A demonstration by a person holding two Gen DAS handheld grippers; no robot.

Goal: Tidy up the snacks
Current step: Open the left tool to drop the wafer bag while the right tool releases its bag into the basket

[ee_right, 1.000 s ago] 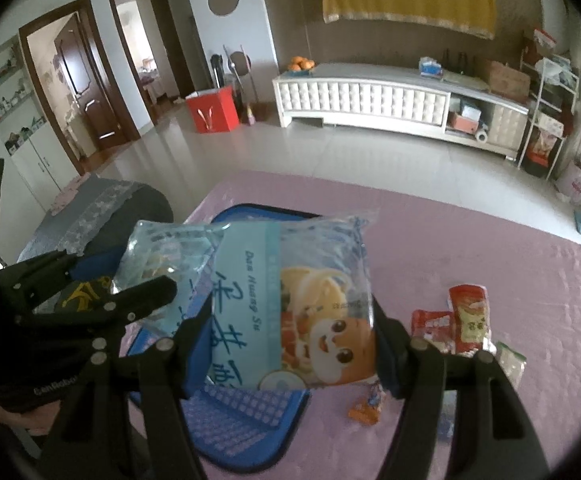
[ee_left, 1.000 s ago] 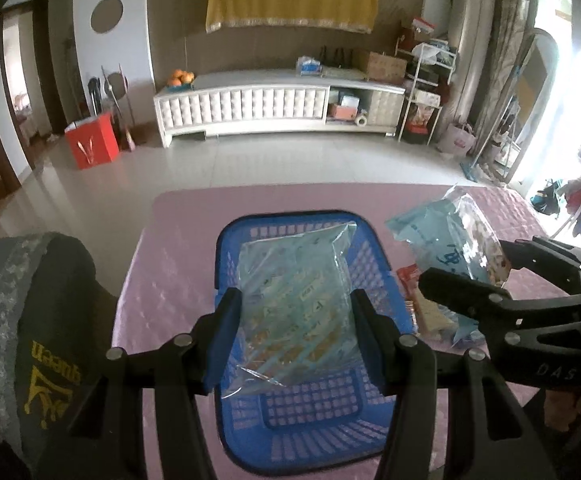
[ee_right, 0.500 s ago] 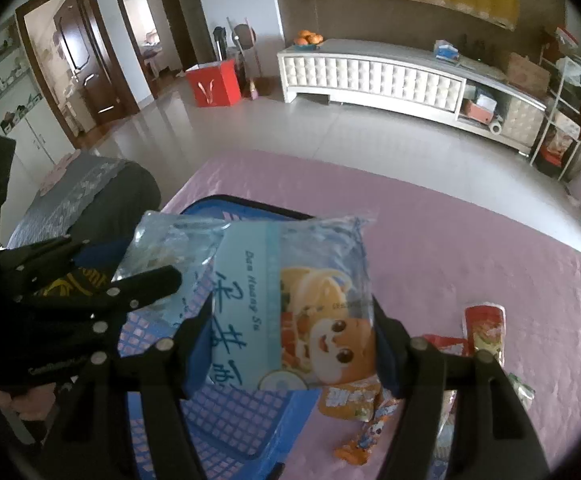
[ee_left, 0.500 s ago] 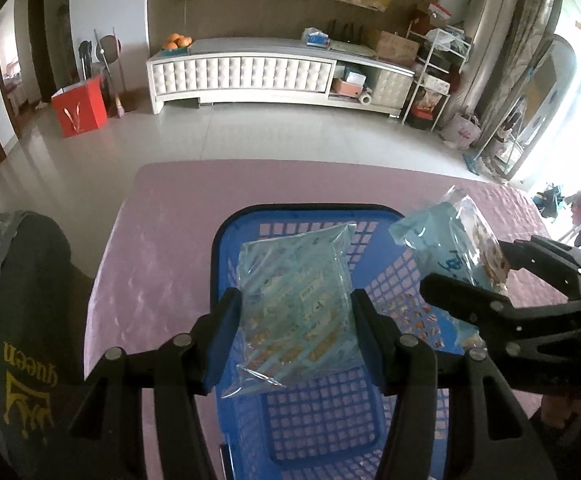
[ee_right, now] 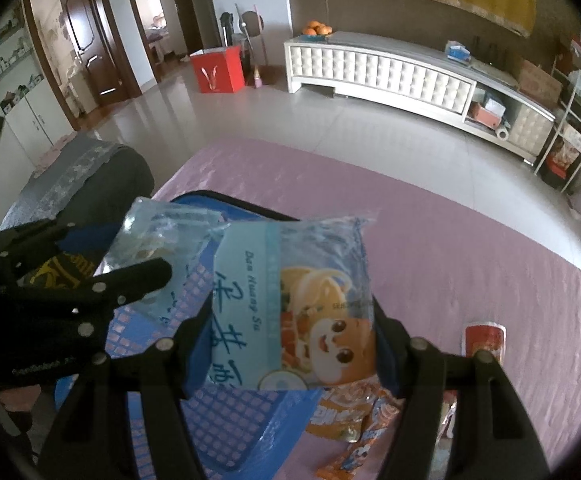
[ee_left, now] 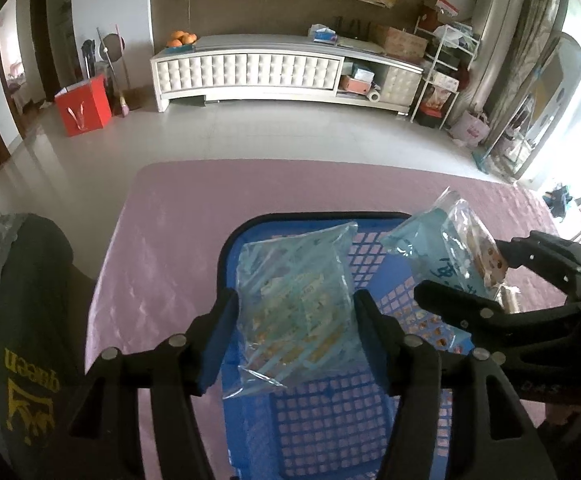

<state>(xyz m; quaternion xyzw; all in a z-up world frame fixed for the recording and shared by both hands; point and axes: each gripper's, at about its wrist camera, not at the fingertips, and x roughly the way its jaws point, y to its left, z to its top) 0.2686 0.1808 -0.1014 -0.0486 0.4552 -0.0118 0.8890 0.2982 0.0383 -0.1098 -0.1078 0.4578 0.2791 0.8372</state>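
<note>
My left gripper point(ee_left: 294, 312) is shut on a clear pale-blue snack bag point(ee_left: 296, 300) and holds it over the blue mesh basket point(ee_left: 330, 420). My right gripper point(ee_right: 290, 328) is shut on a blue snack bag with a cartoon face point(ee_right: 294, 304), held above the basket's right edge point(ee_right: 218, 432). That bag point(ee_left: 454, 252) and the right gripper point(ee_left: 502, 276) also show at the right of the left wrist view. The left gripper point(ee_right: 90, 276) and its bag point(ee_right: 158, 240) show at the left of the right wrist view.
The basket stands on a pink quilted table point(ee_left: 170, 220). Orange and red snack packets point(ee_right: 354, 416) point(ee_right: 484, 340) lie on the cloth right of the basket. A dark chair back point(ee_left: 22, 320) stands at the table's left edge.
Both grippers have moved forward and lower over the basket, each still holding its bag. The basket now fills more of both views.
</note>
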